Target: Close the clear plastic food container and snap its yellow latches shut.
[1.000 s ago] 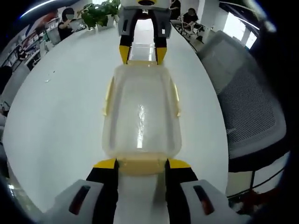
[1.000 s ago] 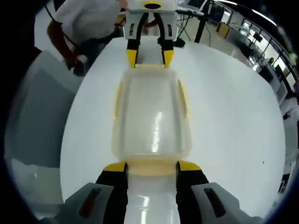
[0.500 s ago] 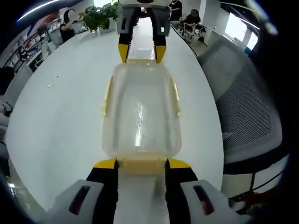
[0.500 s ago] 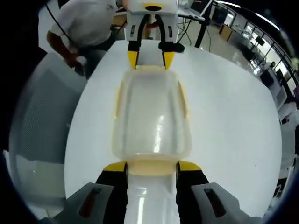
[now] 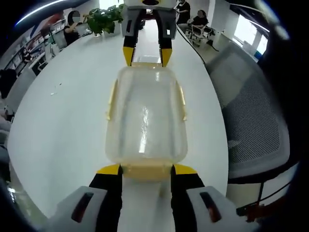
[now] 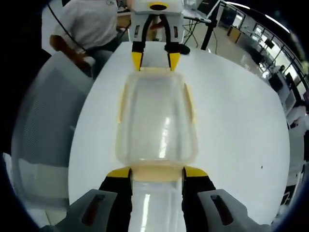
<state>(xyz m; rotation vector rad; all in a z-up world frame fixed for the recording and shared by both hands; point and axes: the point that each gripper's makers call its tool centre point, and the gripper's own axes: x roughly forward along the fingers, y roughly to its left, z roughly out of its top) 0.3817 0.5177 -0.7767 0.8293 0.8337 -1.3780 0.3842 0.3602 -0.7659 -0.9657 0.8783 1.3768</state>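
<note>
The clear plastic food container (image 5: 145, 116) lies lengthwise between my two grippers over the white table (image 5: 63, 121). Its lid is on, and a yellow latch (image 5: 111, 100) runs along each long side. My left gripper (image 5: 146, 170) is shut on the container's near yellow end latch. At the far end the right gripper (image 5: 146, 56) clamps the opposite end latch. In the right gripper view the same container (image 6: 157, 118) stretches away from my right gripper (image 6: 157, 172), with the left gripper (image 6: 155, 62) at its far end.
A grey mesh office chair (image 5: 256, 111) stands beside the table, also seen as the chair (image 6: 41, 125). A person in a white shirt (image 6: 91, 24) sits beyond the table edge. Potted plants (image 5: 104, 19) and desks stand further back.
The table, chair and room behind have shifted slightly in both views while the container stays fixed between the jaws. Both grips are unchanged.
</note>
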